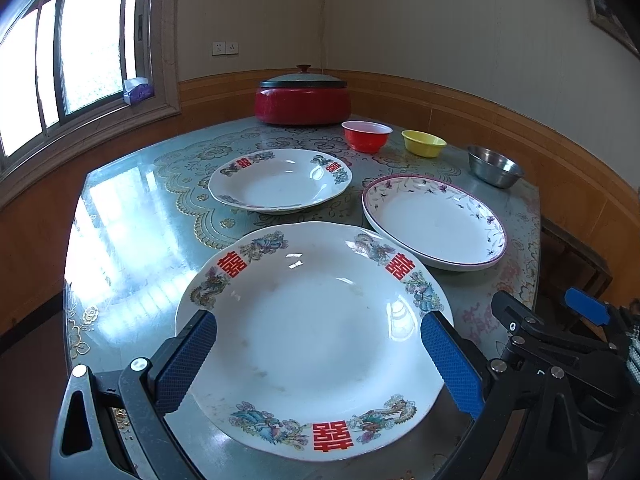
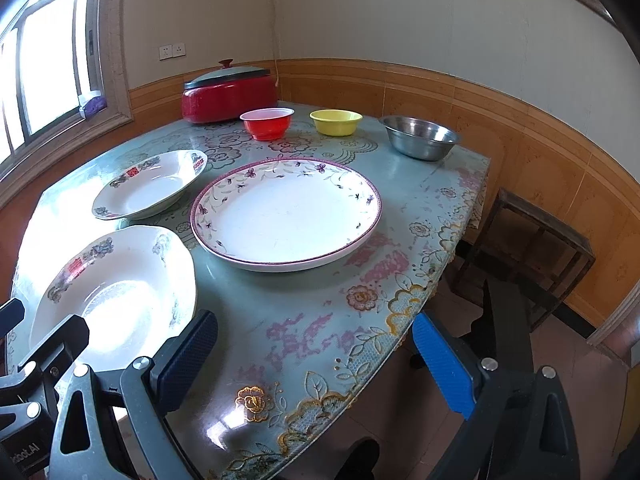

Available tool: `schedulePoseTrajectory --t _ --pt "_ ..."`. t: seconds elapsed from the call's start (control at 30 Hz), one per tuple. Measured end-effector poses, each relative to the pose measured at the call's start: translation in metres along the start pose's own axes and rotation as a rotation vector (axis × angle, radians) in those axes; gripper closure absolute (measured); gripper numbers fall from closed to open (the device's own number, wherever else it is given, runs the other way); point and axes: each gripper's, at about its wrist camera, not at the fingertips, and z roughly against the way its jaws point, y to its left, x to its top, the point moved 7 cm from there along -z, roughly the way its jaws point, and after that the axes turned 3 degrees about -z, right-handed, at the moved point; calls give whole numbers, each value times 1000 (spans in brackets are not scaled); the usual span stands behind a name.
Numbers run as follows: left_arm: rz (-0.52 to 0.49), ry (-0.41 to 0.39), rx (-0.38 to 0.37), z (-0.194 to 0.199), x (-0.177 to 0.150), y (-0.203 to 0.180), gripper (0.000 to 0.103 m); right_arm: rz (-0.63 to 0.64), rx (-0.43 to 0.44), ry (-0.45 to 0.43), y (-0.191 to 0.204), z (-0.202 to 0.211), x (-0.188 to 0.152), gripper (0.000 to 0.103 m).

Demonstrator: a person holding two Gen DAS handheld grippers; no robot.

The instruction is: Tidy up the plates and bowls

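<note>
1. Layout. Three plates lie apart on the table: a near plate with red characters, a smaller matching plate behind it, and a purple-rimmed floral plate to the right. Along the far edge stand a red bowl, a yellow bowl and a steel bowl, each separate; a red lidded pot sits behind them.
2. Left gripper. Its fingers are spread wide, straddling the near plate; whether the pads touch the rim cannot be judged from this view. Nothing is gripped.
3. Right gripper. Its fingers are likewise wide apart and empty, held over the table's near edge, beside the near plate.
4. Stage. Nothing appears stacked yet; sorting seems to be at its start.
5. Hazards. The glossy table and glazed rims offer little friction, so a shallow pinch could let a plate slide or tip. Stacking the larger plate on the smaller would leave an unstable pile. The steel bowl stands near the table corner and could be knocked off.
</note>
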Motion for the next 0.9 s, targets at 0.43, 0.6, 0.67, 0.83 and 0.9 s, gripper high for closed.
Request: schedulePoseTrajectory --t 0.43,0.6,0.67,0.83,0.9 --pt "-16 10 1 -2 -1 -3 0 4 16 7 1 -1 -3 3" --pt "-25 9 -4 -2 -2 -6 0 0 13 6 0 -2 -3 3" --pt "-23 10 -4 -2 -2 -5 0 3 15 9 0 -2 -3 3" --pt "-18 9 -4 -1 -2 -4 0 7 19 6 1 -2 -3 3" --pt "-19 9 -4 -1 -2 -4 0 6 22 7 1 -2 -3 3"
